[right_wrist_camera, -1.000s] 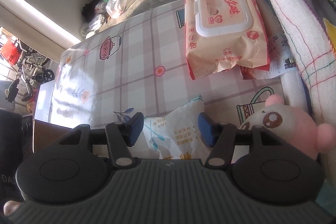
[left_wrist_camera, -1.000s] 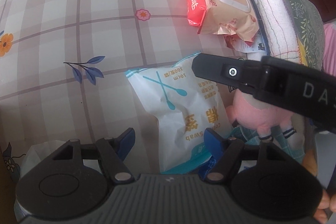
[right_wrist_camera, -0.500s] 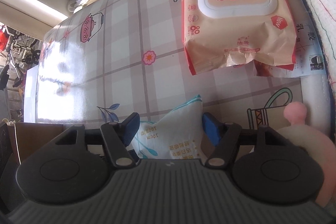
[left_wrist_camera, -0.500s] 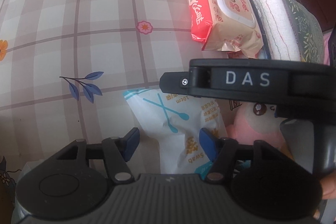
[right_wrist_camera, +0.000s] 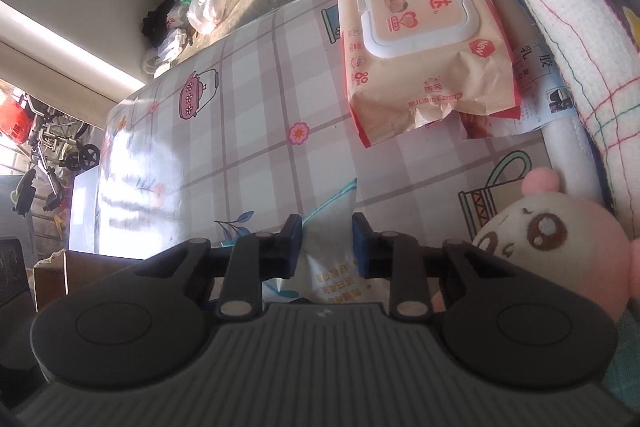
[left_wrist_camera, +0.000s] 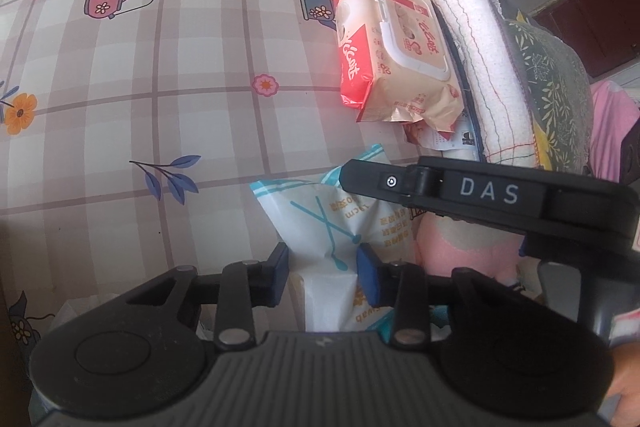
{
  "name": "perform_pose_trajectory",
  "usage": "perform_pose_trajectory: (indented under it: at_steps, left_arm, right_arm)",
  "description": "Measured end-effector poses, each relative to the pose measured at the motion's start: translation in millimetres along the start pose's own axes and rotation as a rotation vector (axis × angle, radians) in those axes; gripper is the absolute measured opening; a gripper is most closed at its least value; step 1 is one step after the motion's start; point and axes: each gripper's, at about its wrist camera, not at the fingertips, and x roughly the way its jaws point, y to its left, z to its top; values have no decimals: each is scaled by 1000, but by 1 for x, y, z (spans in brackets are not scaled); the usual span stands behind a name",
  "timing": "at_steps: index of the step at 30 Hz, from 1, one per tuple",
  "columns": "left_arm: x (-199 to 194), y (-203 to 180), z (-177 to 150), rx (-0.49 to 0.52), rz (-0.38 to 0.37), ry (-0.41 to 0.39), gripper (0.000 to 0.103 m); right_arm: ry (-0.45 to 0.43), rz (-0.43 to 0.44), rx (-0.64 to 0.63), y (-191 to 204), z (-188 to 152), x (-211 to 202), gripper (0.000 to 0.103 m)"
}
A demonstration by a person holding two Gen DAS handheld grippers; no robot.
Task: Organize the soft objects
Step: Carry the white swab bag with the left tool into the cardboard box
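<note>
On the plaid tablecloth (left_wrist_camera: 120, 75), L gripper (left_wrist_camera: 322, 273) & R gripper (right_wrist_camera: 326, 245) both closing narrow on the cotton swab pack (left_wrist_camera: 340, 223), pads pressing its sides. Wipes pack (left_wrist_camera: 394, 47) at 1 o'clock; pink plush (right_wrist_camera: 560, 243) at 3.

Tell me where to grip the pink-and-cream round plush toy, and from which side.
Grip the pink-and-cream round plush toy across its rounded head, coming from above. It lies beside the white quilted blanket roll, which likely blocks that side; the head is probably soft enough to squeeze.
</note>
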Motion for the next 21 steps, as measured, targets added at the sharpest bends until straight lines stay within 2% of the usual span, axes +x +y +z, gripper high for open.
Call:
perform_pose_trajectory:
  at_steps: [7, 13, 17, 21]
  left_arm:
    - [-71, -4, -21, 20, -44, -96, 38]
    - [-156, 22, -53, 7, -61, -214, 38]
    - [-208, 60, -85, -26, -22, -289, 38]
    - [-240, 108, -118, -75, 48, -323, 38]
  right_arm:
    - [-94, 62, -29, 41, -17, -71, 23]
    - [-155, 159, -111, 122, -41, -124, 23]
    - [-142, 251, -155, 183, -66, -133, 23]
    - [-67, 333, -161, 239, -95, -110, 23]
